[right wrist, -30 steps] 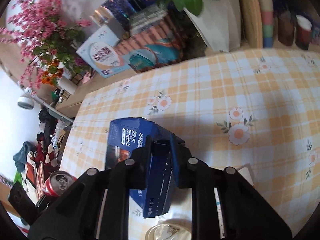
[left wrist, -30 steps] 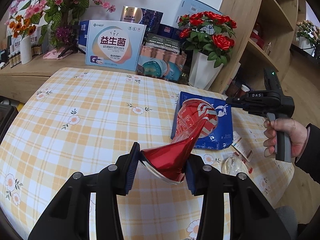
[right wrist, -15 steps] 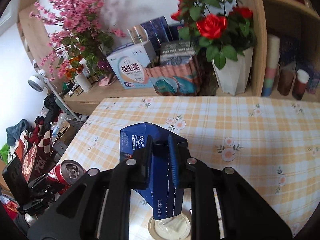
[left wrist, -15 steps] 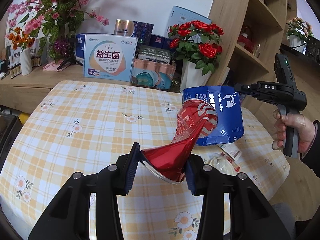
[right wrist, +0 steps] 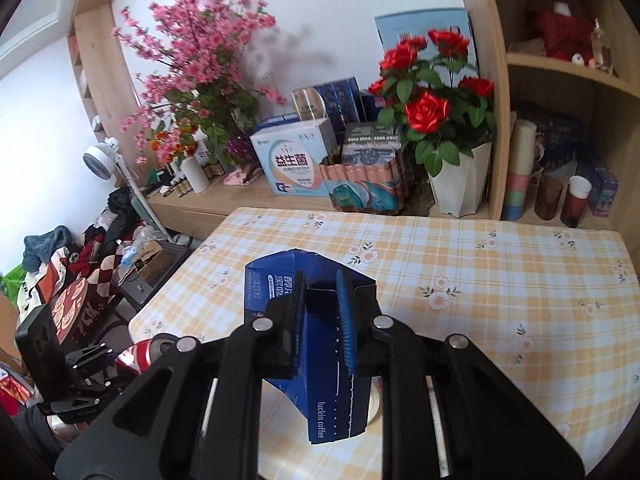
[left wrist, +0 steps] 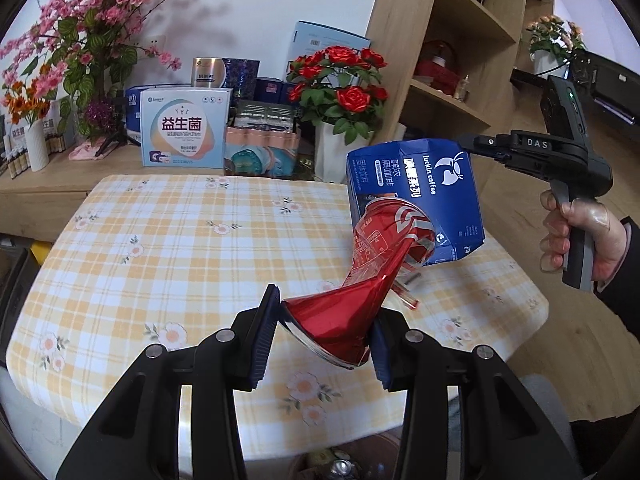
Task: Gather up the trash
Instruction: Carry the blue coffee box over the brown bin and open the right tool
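A crushed red can (left wrist: 372,264) hangs above the checked table, and my left gripper (left wrist: 323,322) is shut on its flattened lower end. The can's top tilts up to the right and overlaps the blue coffee box (left wrist: 416,184). That box is lifted clear of the table. My right gripper (right wrist: 322,308) is shut on the blue coffee box (right wrist: 332,396), pinching its open flap from above. In the left wrist view a hand (left wrist: 576,236) holds the right gripper's handle at the far right. The right wrist view shows the red can (right wrist: 146,354) at its lower left.
The table (left wrist: 160,248) wears a yellow plaid cloth with flowers. A clear round lid (right wrist: 374,402) and a small wrapper (left wrist: 408,294) lie on it under the box. Behind stand a potted rose (left wrist: 340,152), cartons (left wrist: 182,132) and a wooden shelf (left wrist: 460,112).
Both grippers have risen and drawn back from the table with their loads. The blue box has left the cloth and now hangs in the air. The right view has levelled out.
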Demonstrator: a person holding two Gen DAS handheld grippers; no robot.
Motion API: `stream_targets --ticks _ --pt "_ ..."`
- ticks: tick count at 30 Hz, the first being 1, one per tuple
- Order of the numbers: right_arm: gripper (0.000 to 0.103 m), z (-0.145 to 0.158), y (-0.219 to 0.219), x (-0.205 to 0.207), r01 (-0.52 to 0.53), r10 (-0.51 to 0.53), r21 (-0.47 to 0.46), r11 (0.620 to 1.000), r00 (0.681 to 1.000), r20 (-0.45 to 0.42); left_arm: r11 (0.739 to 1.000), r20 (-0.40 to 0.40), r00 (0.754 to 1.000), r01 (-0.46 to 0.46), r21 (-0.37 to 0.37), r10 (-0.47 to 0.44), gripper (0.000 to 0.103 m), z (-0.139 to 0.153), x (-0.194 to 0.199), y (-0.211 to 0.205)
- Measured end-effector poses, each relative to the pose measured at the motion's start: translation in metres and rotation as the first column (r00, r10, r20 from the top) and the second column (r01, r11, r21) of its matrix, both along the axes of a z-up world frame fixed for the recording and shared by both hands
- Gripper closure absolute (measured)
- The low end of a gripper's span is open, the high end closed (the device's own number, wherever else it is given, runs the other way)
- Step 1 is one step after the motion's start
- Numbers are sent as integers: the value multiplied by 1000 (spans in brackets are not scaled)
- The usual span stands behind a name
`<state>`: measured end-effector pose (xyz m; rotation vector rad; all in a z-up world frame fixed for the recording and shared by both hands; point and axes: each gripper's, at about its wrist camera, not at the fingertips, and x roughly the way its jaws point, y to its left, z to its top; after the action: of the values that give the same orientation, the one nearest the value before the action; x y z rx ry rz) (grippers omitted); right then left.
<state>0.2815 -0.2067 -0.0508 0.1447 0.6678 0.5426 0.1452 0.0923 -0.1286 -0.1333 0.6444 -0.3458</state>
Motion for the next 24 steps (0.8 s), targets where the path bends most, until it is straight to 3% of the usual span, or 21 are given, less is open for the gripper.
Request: stream_targets --ticks 8,13,24 --pt "84 22 -20 -85 -45 46 -34 998 998 35 999 43 998 -44 -30 45 62 23 -48 5" --pt "84 18 -21 -127 -80 81 -70 994 996 23 996 65 995 -71 -57 75 62 37 -73 14" --pt "84 -48 21 -196 -214 197 -188 959 975 -107 990 73 991 -106 -91 113 62 41 -110 26"
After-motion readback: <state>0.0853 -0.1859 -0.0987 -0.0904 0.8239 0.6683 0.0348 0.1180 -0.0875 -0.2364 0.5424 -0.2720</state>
